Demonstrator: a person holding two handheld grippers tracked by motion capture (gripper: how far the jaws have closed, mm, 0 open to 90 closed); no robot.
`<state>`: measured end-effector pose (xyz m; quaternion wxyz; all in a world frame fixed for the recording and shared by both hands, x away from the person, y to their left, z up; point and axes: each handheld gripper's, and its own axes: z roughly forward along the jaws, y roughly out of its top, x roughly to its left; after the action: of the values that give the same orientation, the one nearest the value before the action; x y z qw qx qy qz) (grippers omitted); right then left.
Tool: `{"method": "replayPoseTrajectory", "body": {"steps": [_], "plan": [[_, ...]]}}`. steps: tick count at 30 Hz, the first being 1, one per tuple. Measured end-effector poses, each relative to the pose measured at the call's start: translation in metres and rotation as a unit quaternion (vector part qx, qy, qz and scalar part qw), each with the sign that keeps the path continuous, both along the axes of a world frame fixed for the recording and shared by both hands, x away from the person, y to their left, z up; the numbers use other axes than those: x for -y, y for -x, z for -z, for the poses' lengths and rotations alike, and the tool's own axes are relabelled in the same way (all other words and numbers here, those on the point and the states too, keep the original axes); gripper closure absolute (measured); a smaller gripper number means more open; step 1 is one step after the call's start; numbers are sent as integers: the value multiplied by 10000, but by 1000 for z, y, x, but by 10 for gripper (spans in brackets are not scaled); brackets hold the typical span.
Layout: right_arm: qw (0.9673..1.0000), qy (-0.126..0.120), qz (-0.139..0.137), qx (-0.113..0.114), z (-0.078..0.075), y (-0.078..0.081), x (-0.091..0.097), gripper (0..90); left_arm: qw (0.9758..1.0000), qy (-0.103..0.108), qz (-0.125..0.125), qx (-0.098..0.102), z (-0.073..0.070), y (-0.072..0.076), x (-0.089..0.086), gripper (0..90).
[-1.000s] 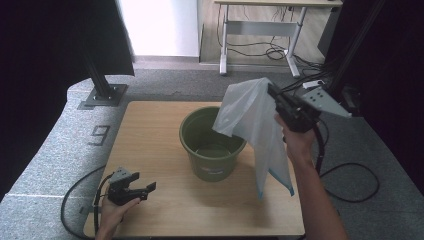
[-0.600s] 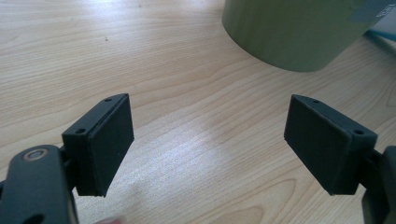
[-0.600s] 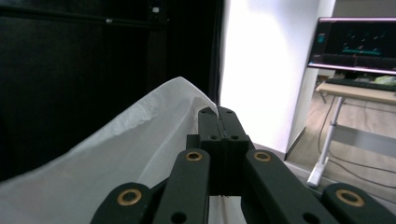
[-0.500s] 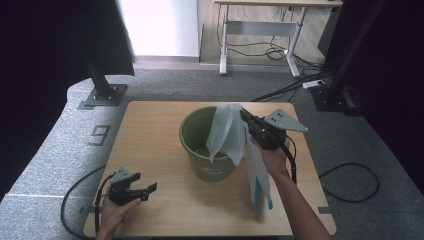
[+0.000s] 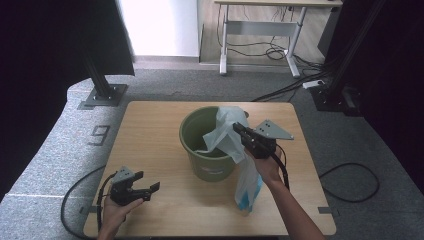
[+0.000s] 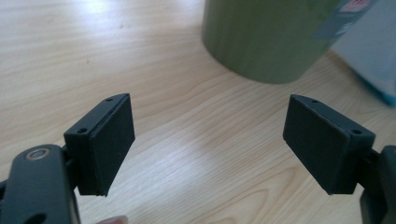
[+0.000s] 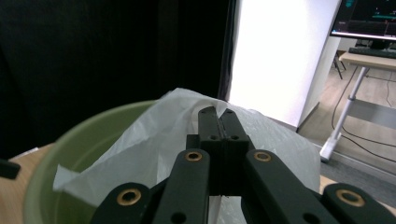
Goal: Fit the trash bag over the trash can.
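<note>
White plastic bag (image 5: 230,137) hangs from our right gripper (image 5: 240,131), whose jaws are pressed together on a fold of it just over the rim of the green bucket (image 5: 207,162). We judge the lining job as barely begun: one corner of the bag dips inside the bucket, ahead of the jaws, while most of it trails down the outside wall below our right hand, its blue-printed end resting on the wooden table (image 5: 150,130). Our left gripper (image 5: 145,189) rests on the table well apart from the bucket, jaws spread and empty. What is left, we think: opening the bag's mouth and folding it over the rim.
</note>
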<state>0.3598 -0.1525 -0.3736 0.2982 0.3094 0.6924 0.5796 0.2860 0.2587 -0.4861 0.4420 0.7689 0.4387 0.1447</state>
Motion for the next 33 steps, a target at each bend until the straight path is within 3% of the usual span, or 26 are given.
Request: {"method": "replayPoseTrajectory", "body": {"steps": [8, 13, 15, 19, 23, 33], "plan": [[9993, 252, -169, -230, 14, 3, 2, 866, 9999, -20, 124, -9, -5, 1, 8, 168], [9979, 192, -462, -401, 13, 3, 7, 667, 9999, 10, 91, -59, -3, 1, 6, 169], [9981, 243, -519, -210, 9, 14, 10, 463, 9999, 50, 62, -69, -3, 1, 4, 171], [9983, 111, -566, -131, 3, 27, 18, 375, 9999, 72, 48, -106, -2, -1, 4, 174], [9983, 203, -535, -106, 4, 33, 23, 361, 9999, 40, 69, -116, -1, 0, 6, 174], [9988, 27, -345, -338, 18, 40, 48, 339, 9999, 25, 73, -124, 0, -1, 6, 174]]}}
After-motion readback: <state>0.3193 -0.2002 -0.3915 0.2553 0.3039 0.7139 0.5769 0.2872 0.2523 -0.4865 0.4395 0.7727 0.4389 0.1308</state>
